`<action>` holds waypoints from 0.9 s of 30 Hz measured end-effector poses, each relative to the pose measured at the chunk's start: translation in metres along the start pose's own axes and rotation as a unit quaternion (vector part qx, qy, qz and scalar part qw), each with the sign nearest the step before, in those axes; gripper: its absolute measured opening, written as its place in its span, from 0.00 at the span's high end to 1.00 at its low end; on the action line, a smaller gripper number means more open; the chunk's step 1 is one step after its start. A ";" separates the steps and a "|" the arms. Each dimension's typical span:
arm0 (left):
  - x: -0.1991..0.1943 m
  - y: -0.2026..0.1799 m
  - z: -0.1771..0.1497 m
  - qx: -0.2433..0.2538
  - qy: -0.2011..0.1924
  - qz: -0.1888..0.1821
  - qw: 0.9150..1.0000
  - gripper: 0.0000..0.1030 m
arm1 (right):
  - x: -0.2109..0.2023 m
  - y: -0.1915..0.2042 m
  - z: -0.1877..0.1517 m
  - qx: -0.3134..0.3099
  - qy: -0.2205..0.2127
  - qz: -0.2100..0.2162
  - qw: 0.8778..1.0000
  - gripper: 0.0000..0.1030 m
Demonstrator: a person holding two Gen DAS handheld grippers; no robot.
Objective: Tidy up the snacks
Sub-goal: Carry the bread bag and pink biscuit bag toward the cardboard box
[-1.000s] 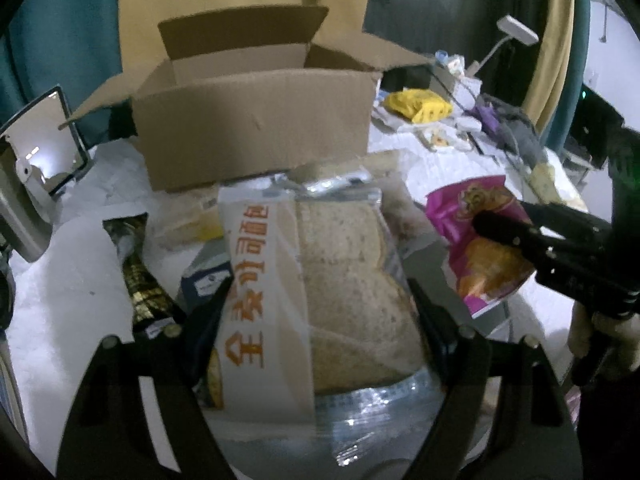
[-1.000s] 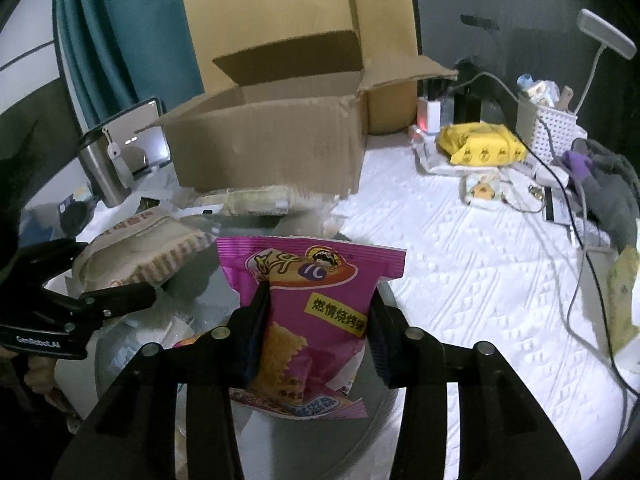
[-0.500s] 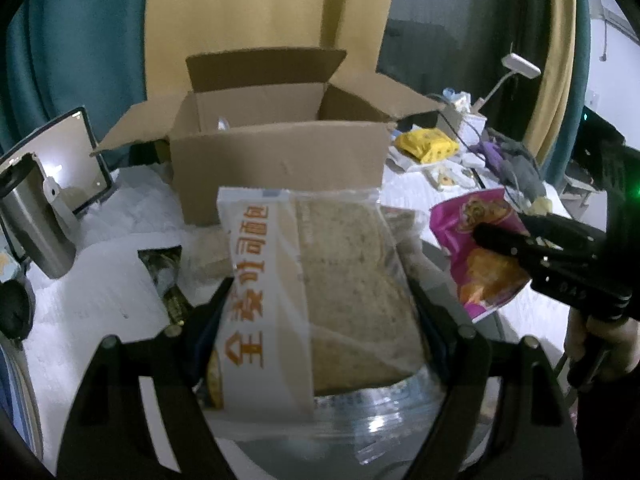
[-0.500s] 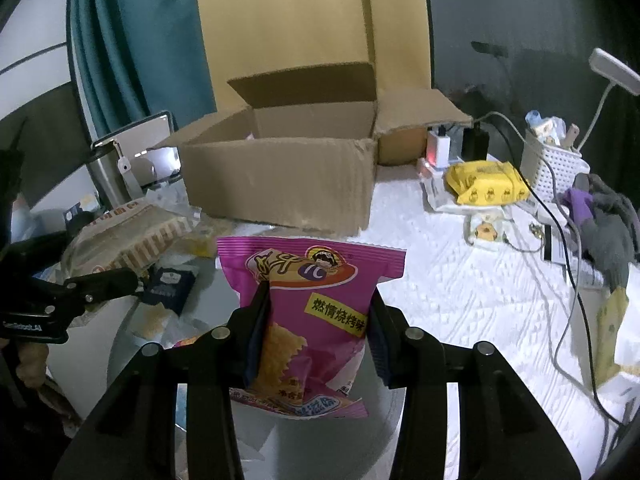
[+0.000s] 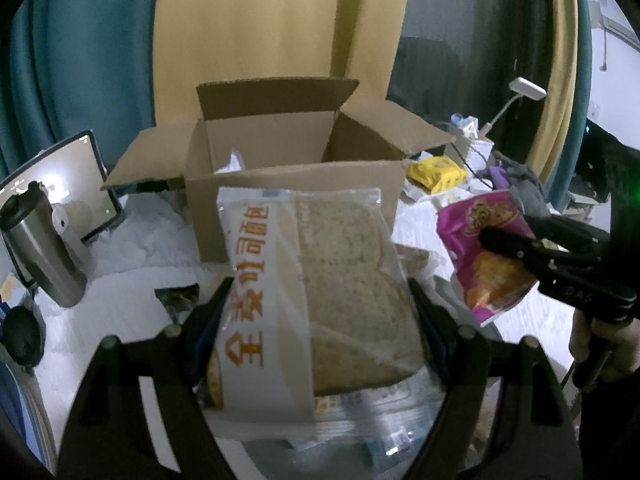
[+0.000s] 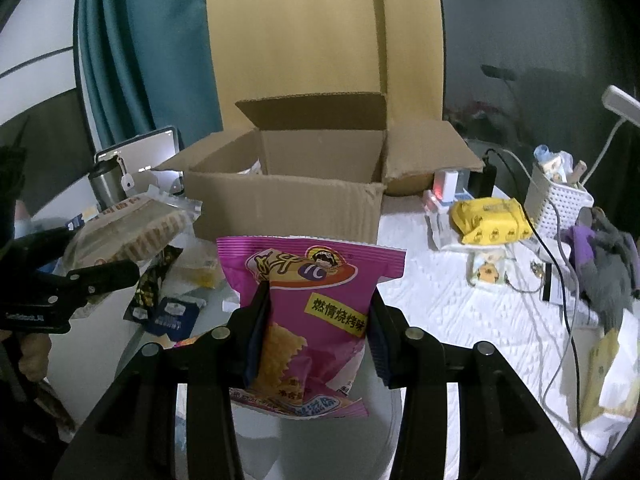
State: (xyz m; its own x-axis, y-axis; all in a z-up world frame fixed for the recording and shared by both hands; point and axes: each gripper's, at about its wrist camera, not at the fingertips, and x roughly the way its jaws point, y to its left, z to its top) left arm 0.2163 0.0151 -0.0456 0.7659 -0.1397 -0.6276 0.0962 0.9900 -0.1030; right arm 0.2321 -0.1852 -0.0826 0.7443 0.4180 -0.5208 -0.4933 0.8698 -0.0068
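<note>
My left gripper (image 5: pixel 320 300) is shut on a clear bag of sliced brown bread (image 5: pixel 320 280) with orange lettering, held up in front of the open cardboard box (image 5: pixel 288 184). My right gripper (image 6: pixel 316 320) is shut on a pink snack bag (image 6: pixel 316 300), also held above the table before the box (image 6: pixel 296 200). The bread bag shows at the left of the right wrist view (image 6: pixel 128 232). The pink bag shows at the right of the left wrist view (image 5: pixel 488 256). Something white lies inside the box.
Loose snack packets (image 6: pixel 160 292) lie on the white table below. A steel tumbler (image 5: pixel 44 248) and a tablet (image 5: pixel 68 184) stand at the left. A yellow pack (image 6: pixel 492 220), a white basket (image 6: pixel 560 200), cables and grey cloth (image 6: pixel 608 256) sit at the right.
Both grippers have risen with their bags, so the box's open top and inside now show. The table items have dropped lower in view.
</note>
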 end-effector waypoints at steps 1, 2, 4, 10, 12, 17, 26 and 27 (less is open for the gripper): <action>0.001 0.001 0.001 -0.001 -0.001 0.000 1.000 0.21 | 0.001 0.001 0.003 -0.002 -0.001 -0.001 1.000 0.55; 0.002 0.001 0.003 -0.002 -0.002 0.000 1.000 0.21 | 0.001 0.001 0.005 -0.004 -0.002 0.000 1.000 0.55; 0.004 0.003 0.006 -0.004 -0.005 -0.001 1.000 0.21 | 0.003 0.001 0.009 -0.007 -0.004 -0.001 1.000 0.55; 0.008 0.006 0.017 0.001 -0.013 0.003 1.000 0.21 | 0.009 0.000 0.020 -0.011 -0.009 -0.002 1.000 0.55; 0.011 0.008 0.022 0.002 -0.017 0.004 1.000 0.21 | 0.012 -0.002 0.024 -0.012 -0.010 -0.004 1.000 0.55; 0.019 0.012 0.032 0.004 -0.021 0.008 1.000 0.21 | 0.020 -0.006 0.037 -0.012 -0.016 -0.005 1.000 0.55; 0.044 0.027 0.055 0.005 -0.025 0.012 1.000 0.21 | 0.045 -0.016 0.061 -0.012 -0.021 -0.005 1.000 0.55; 0.048 0.028 0.058 0.006 -0.025 0.012 1.000 0.21 | 0.048 -0.016 0.065 -0.013 -0.022 -0.005 1.000 0.55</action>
State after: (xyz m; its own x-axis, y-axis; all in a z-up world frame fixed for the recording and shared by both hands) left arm 0.2926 0.0369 -0.0336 0.7991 -0.1148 -0.5901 0.0841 0.9933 -0.0794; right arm 0.3053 -0.1619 -0.0521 0.7678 0.4215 -0.4826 -0.4975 0.8668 -0.0344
